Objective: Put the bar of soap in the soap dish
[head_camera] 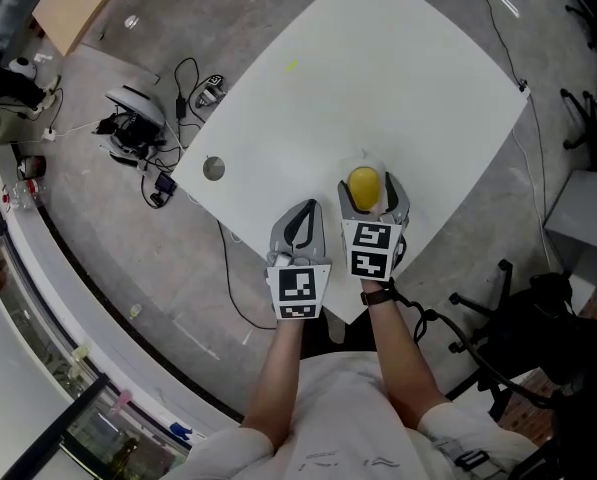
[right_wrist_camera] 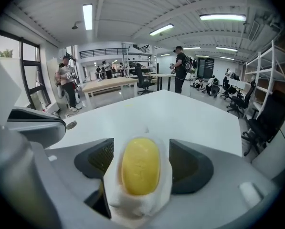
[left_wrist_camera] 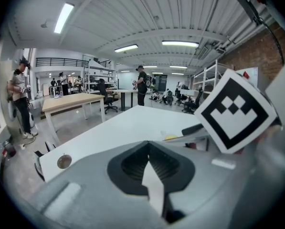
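Note:
A yellow oval bar of soap point(head_camera: 364, 182) point(right_wrist_camera: 140, 166) lies in a white soap dish point(right_wrist_camera: 114, 194) on the white table point(head_camera: 378, 68), near its front edge. My right gripper point(head_camera: 372, 190) point(right_wrist_camera: 141, 152) straddles the dish, jaws wide, a dark pad point(right_wrist_camera: 97, 163) close at each side of it; I see no squeeze on the dish. My left gripper point(head_camera: 300, 218) point(left_wrist_camera: 149, 147) rests just left of it, its fingertips together and nothing between them. The right gripper's marker cube point(left_wrist_camera: 233, 111) fills the right of the left gripper view.
A round cable hole point(head_camera: 213, 168) sits at the table's left edge. Cables and gear point(head_camera: 138, 128) lie on the floor to the left, and a black chair point(head_camera: 538, 328) stands to the right. Wooden tables point(left_wrist_camera: 70, 101) and standing people are far behind.

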The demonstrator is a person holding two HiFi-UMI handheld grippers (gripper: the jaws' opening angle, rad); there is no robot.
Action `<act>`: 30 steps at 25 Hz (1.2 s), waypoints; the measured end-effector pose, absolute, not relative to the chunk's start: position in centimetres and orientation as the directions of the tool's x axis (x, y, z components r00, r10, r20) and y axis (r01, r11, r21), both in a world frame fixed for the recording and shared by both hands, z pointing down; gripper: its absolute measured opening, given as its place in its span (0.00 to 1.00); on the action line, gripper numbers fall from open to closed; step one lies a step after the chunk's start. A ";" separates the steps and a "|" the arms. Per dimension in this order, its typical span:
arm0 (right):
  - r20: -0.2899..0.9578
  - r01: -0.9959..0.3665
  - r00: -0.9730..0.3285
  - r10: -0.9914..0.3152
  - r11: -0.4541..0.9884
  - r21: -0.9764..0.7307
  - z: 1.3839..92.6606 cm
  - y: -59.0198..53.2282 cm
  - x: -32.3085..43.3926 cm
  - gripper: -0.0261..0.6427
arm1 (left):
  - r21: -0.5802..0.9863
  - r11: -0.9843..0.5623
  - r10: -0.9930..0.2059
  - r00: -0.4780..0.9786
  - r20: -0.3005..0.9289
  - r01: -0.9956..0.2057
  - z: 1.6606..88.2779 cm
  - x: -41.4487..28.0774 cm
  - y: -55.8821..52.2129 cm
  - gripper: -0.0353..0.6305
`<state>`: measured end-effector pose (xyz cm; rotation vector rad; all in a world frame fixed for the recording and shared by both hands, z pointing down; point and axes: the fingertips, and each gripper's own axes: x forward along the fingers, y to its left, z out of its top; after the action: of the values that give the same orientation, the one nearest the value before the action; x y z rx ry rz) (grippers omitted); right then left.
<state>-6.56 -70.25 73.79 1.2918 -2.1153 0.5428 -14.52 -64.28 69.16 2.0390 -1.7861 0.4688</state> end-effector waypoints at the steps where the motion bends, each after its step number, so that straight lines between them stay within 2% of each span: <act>1: 0.665 -0.898 -0.352 -0.659 0.439 -0.041 73.4 -70.1 -6.4 0.57 | 0.069 -0.115 -0.863 0.134 0.487 -0.991 68.9 -14.6 -64.1 0.05; 5: 0.620 -0.898 -0.368 -0.693 0.437 -0.044 70.4 -69.1 -6.4 0.57 | 0.068 -0.123 -0.877 0.141 0.458 -0.990 66.6 -15.2 -63.5 0.05; 7: 0.566 -0.899 -0.371 -0.736 0.437 -0.021 67.9 -69.7 -6.4 0.51 | 0.063 -0.139 -0.901 0.153 0.406 -0.988 64.7 -15.3 -64.3 0.05; 9: 0.504 -0.893 -0.387 -0.772 0.451 0.005 65.0 -69.5 -6.5 0.35 | 0.056 -0.158 -0.921 0.168 0.351 -0.986 62.3 -15.2 -64.7 0.05; 11: 0.448 -0.870 -0.436 -0.781 0.493 0.014 62.4 -68.4 -7.1 0.06 | 0.050 -0.176 -0.935 0.183 0.303 -0.983 59.9 -15.1 -64.4 0.05; 15: 0.347 -0.843 -0.497 -0.795 0.538 0.024 57.0 -65.6 -8.2 0.06 | 0.043 -0.200 -0.957 0.205 0.208 -0.979 55.5 -15.2 -63.4 0.05; 18: 0.273 -0.872 -0.461 -0.844 0.487 0.035 53.3 -63.1 -7.7 0.06 | 0.041 -0.226 -0.962 0.229 0.146 -0.973 52.6 -15.2 -62.0 0.05; 24: 0.226 -0.941 -0.338 -0.914 0.322 -0.104 51.1 -57.1 -3.7 0.06 | 0.057 -0.222 -0.967 0.228 0.116 -0.973 49.7 -15.2 -57.6 0.05; 30: 0.101 -0.936 -0.346 -0.933 0.336 -0.101 46.3 -53.1 -1.5 0.06 | 0.063 -0.240 -0.969 0.235 -0.069 -0.969 44.3 -13.4 -52.3 0.05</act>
<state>-1.51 -53.09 46.34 1.7820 -2.5479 0.2196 -13.35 -52.33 44.27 2.4636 -1.9328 -0.1459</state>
